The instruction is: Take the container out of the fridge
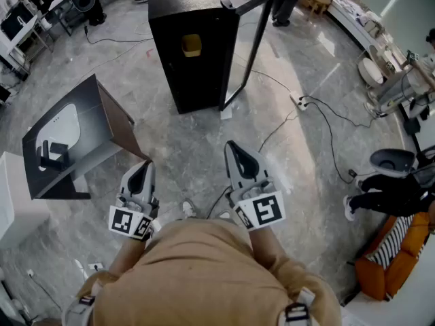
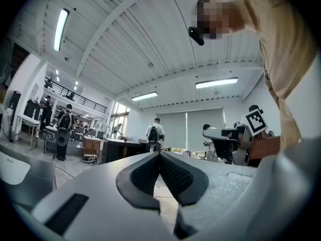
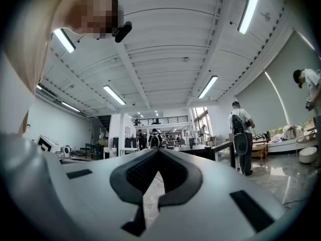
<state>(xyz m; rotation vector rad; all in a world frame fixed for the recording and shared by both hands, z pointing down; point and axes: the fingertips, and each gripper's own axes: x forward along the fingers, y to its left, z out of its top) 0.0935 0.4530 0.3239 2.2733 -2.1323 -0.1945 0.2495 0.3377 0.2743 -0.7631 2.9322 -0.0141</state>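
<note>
Left tool [image 1: 145, 166], right tool [image 1: 232, 146] (tips together)

From here the floor [image 1: 204, 138] reads as polished grey stone, glossy enough to mirror the ceiling lights. The fridge [image 1: 187, 66] looks like matt black sheet; the container [image 1: 191, 45] inside is too small for me to judge. The left gripper [image 2: 160, 153] and right gripper [image 3: 158, 152] have white, faintly grainy plastic fingers [image 3: 210, 195] faced with black, finely ribbed, rubbery pads [image 3: 135, 177]. The person's shirt [image 1: 204, 270] is plain tan cloth.
</note>
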